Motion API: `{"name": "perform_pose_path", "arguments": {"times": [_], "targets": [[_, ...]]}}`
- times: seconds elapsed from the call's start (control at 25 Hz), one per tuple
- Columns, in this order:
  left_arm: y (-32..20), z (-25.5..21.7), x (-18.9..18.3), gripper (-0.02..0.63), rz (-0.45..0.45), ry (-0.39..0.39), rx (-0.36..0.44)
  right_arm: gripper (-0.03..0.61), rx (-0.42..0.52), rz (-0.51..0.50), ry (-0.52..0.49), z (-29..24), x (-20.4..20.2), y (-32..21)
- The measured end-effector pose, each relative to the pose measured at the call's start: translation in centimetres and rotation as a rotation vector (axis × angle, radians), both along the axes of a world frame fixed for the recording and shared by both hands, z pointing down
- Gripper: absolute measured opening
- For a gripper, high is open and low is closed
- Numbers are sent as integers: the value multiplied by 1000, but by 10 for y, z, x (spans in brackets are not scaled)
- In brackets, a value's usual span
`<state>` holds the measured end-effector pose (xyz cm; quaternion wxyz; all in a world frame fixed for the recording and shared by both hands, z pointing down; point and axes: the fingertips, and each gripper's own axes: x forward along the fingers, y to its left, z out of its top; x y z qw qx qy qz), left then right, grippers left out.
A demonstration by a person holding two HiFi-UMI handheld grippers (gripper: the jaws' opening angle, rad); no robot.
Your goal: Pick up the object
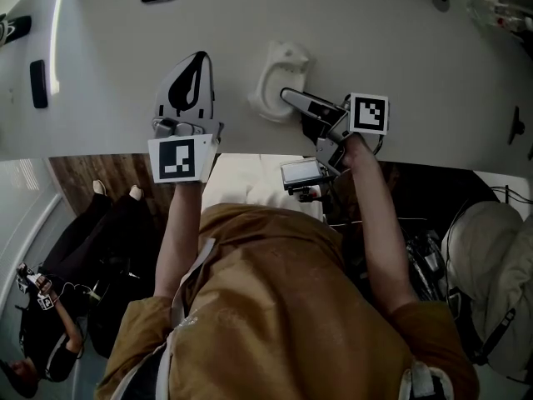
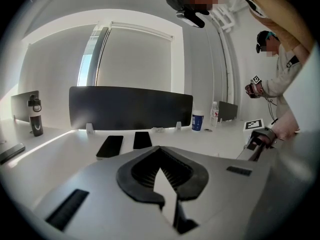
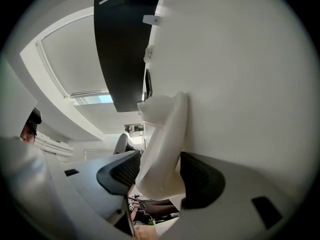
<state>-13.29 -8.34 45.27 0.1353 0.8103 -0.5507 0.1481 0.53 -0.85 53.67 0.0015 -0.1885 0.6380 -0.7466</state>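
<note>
A white moulded plastic object (image 1: 279, 77) lies on the white table (image 1: 416, 73) near its front edge. My right gripper (image 1: 289, 97) reaches it from the right, rolled on its side. In the right gripper view the object (image 3: 162, 144) stands between the two dark pads (image 3: 122, 170) of the right gripper (image 3: 160, 178), whose jaws are spread wide and open around it, the lower jaw close to the tabletop. My left gripper (image 1: 191, 63) rests on the table left of the object, apart from it. Nothing sits between the left gripper (image 2: 160, 154) tips, which are shut together.
Two dark phones (image 2: 110, 146) lie ahead of the left gripper before a black partition screen (image 2: 130, 108). A paper cup (image 2: 198, 120) and a bottle (image 2: 214, 115) stand farther right, a flask (image 2: 35, 116) at far left. Another person (image 1: 42, 323) sits lower left.
</note>
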Motion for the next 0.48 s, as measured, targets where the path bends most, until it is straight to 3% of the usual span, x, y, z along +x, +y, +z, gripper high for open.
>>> {"name": "perform_pose_path", "arguments": {"times": [0.28,0.36,0.48], "targets": [[-2,2,3,6,-2,0,-5,248,-61,-1,-2,4,0,-1],[-2,2,6,6,2,1,-5,197,-80,-16,10,7,0,1],[-1,3,6,6,7,7,-9,184,-115,-26,-2,8,-5,2]]}}
